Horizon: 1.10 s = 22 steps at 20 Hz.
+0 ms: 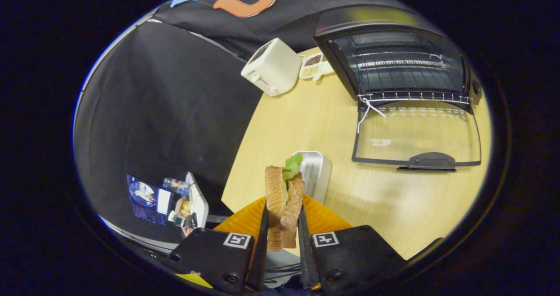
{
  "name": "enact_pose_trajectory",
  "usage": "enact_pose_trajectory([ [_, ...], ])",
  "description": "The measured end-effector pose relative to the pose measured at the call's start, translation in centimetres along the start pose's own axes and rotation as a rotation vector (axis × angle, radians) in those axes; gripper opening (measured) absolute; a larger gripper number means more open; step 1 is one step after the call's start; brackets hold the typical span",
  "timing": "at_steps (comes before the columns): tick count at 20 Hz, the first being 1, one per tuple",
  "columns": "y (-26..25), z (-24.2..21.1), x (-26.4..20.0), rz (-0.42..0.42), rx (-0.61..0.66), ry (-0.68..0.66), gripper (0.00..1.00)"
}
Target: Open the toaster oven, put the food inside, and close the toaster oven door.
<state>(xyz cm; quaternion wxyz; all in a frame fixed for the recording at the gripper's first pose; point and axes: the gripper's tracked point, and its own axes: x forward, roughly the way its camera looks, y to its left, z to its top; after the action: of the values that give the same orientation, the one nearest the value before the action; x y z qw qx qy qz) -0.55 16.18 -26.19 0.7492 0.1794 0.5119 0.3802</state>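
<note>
My gripper (pixel 282 219) is shut on a sandwich (pixel 283 195) of two brown bread slices with green lettuce sticking out on top; it stands on edge between the fingers, lifted above the wooden table (pixel 393 208). The black toaster oven (pixel 393 55) sits well beyond the fingers to the right. Its glass door (pixel 418 134) lies folded down flat on the table, handle toward me, and the wire rack inside shows.
A white ridged tray (pixel 316 171) lies just beyond the sandwich, over an orange fluted plate (pixel 245 219). A white pop-up toaster (pixel 272 66) and a small divided dish of grains (pixel 313 65) stand left of the oven. A monitor (pixel 148 200) sits off the table's left edge.
</note>
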Motion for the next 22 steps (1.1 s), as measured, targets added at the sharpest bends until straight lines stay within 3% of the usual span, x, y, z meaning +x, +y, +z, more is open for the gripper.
enact_pose_trajectory([
  [4,1.5,1.6,-2.4,0.039,-0.015,-0.078,0.38],
  [8,1.2,4.4,-4.6,0.085,0.075,-0.197,0.38],
  [18,-8.5,11.6,-6.3,0.055,0.358,-0.517,0.38],
  [22,-12.2,14.4,-6.3,0.097,0.449,-0.627,0.38],
])
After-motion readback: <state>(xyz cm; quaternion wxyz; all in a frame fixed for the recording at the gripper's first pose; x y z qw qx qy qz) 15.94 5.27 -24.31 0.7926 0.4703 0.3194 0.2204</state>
